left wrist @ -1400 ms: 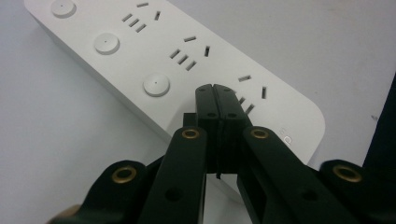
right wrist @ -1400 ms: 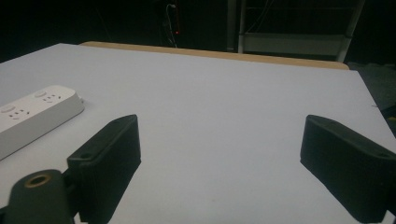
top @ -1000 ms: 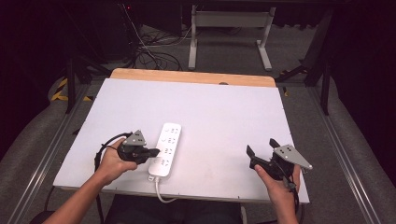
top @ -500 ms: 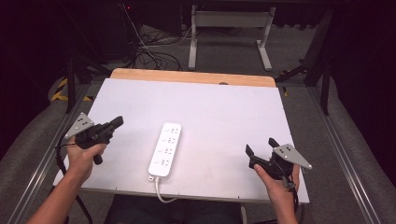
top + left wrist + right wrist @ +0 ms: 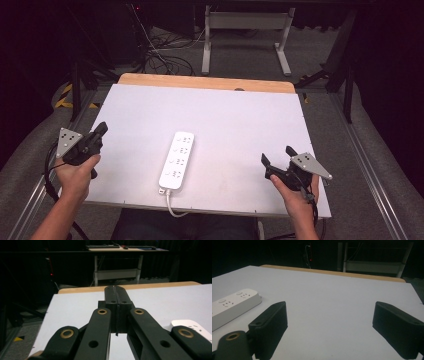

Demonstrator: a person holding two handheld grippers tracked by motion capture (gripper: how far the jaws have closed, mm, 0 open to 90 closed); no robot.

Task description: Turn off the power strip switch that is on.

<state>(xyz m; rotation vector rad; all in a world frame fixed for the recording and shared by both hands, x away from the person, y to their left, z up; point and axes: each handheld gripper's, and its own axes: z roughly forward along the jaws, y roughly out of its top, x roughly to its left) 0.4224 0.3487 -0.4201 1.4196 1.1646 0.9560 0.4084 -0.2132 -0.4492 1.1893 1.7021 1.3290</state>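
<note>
White rigid plastic power strip (image 5: 177, 160) lies flat mid-front on the white tabletop (image 5: 240, 115), cord off the near edge, likely light and slick, best pinched across its narrow width; left gripper (image 5: 95, 137) jaws pressed together empty, right gripper (image 5: 276, 161) spread wide, both well apart from it.

Left gripper (image 5: 101, 128): I see it at the near left, jaws pressed together.
Right gripper (image 5: 277, 159): near right, jaws spread wide apart.
Hands: one grips each handle.
</note>
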